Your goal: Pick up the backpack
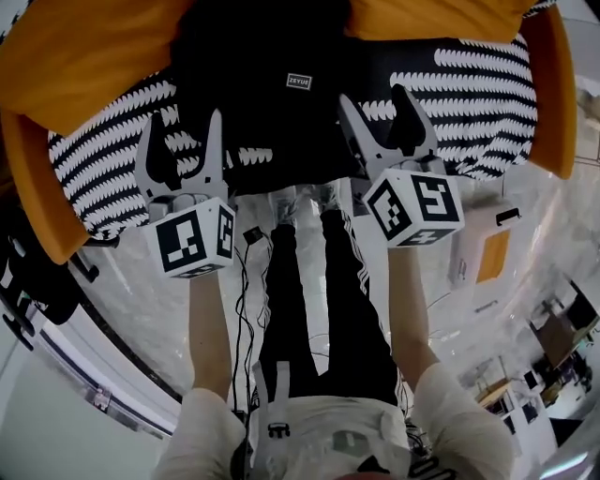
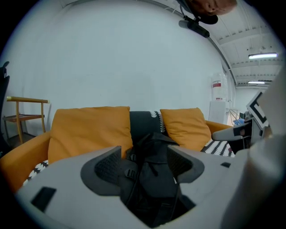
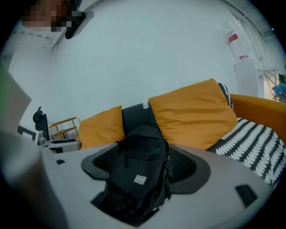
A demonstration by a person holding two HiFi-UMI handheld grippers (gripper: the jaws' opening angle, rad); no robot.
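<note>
Nearest to you, dark cables (image 1: 246,281) trail over the glossy floor (image 1: 131,309) by your feet; a snag there as you lean in could jerk your reach off line.

Your left gripper (image 1: 185,122) has its claw spread, with nothing pressed between the pads. Your right gripper (image 1: 373,96) is spread wide too, and equally empty. Each gripper view frames the bag between the jaws, but it lies well beyond them, untouched.

Past the tips comes the near edge of the orange sofa (image 1: 28,187) and its black-and-white patterned seat cover (image 1: 103,159). Reach too low and you may pinch that cover along with the bag, which would drag when you lift.

The black backpack (image 1: 272,112) sits on the middle of the seat, upright and leaning on the backrest, its small label (image 1: 299,82) facing you. It looks soft and slack. If you close on loose fabric or a thin strap (image 2: 129,173), the grip may slide or the bag may sag and swing. Push it before you close and it could slump flat. Closing both claws side by side risks knocking them together.

Farthest back, the left cushion (image 1: 84,47) and the right cushion (image 1: 431,14) flank the bag; a wide approach may catch one instead
</note>
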